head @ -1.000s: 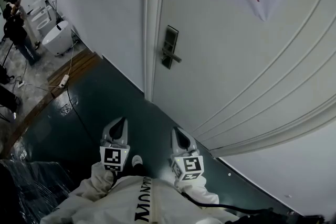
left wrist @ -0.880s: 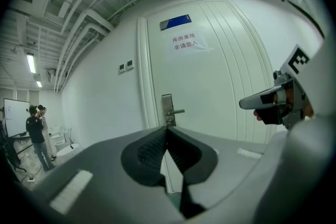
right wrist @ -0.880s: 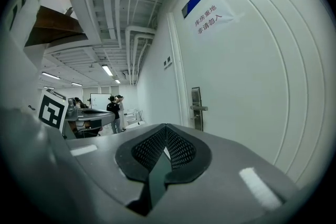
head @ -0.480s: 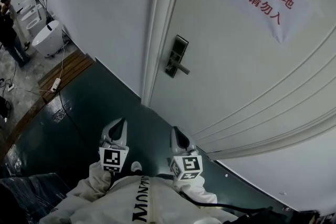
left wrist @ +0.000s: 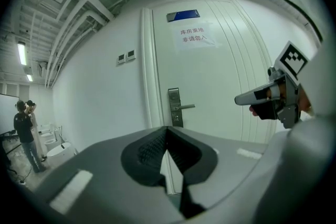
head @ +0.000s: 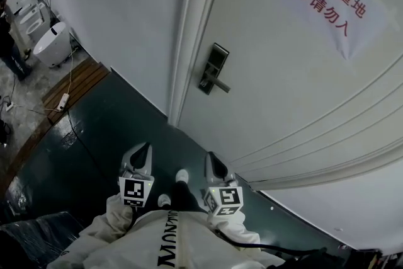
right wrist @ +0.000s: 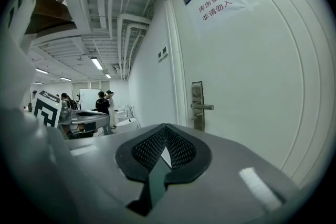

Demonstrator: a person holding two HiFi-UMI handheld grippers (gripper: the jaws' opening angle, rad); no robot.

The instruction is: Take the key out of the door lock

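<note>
While the person stands facing the white door [head: 283, 85], both tools sit low by the white sleeves, well apart from the lock. The left tool [head: 144, 148] has its jaws pressed together with nothing between them, and the right tool [head: 211, 159] is the same deal, closed up and empty. The lock plate [head: 215, 67] is on the door's left edge, right by the frame, with a lever handle [head: 220, 85] sticking out to the right. Honestly can't make out the key itself, it's too small to tell in every view. A paper sign [head: 332, 0] with red characters is stuck higher up on the door. Dark green floor [head: 119, 129] underfoot, and off to the left there's a wooden platform [head: 74, 86] with white bathroom fixtures [head: 50, 44] past it.
</note>
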